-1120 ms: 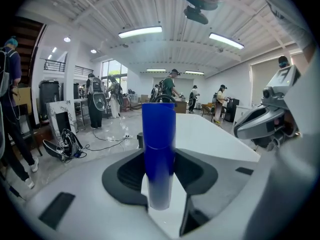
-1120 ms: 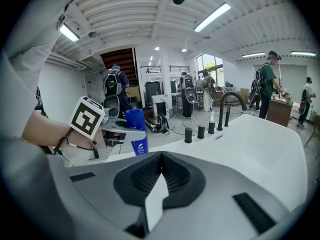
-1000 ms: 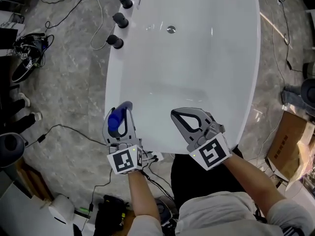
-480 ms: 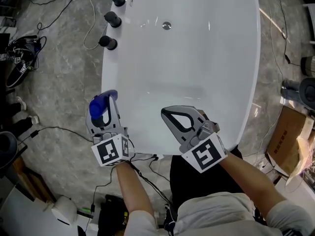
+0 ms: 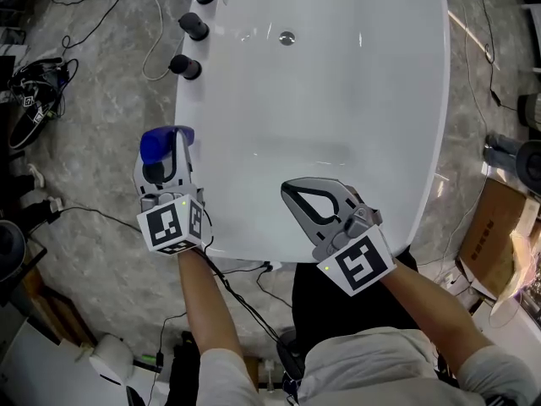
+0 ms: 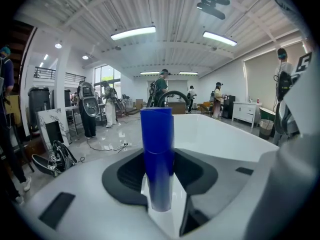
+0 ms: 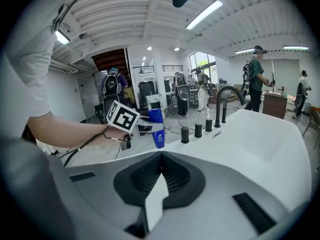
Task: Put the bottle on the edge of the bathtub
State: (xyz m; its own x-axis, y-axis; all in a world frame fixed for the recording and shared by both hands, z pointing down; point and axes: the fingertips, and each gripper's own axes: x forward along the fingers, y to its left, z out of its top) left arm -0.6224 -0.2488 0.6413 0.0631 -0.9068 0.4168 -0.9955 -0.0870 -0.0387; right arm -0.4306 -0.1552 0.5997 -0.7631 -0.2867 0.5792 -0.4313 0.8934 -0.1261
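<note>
While the white bathtub [image 5: 355, 125] lies below you, your right tongs [image 5: 290, 191] are pressed together with nothing in them, and your left tongs [image 5: 162, 156] grip the blue bottle [image 5: 155, 145] upright beside the tub's left rim.

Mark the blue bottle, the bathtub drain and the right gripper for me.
blue bottle [image 6: 157, 154], left gripper view, middle of its body.
bathtub drain [image 5: 287, 37], head view, its centre.
right gripper [image 7: 161, 156], right gripper view, where its fingertips meet.

The bottle [image 5: 157, 142] is held in the left gripper [image 5: 168, 154] at the bathtub's [image 5: 436, 125] left edge. Three knobs [image 5: 184, 66] are lined up farther along that edge. The right gripper [image 5: 306, 194] is held over the near end.
</note>
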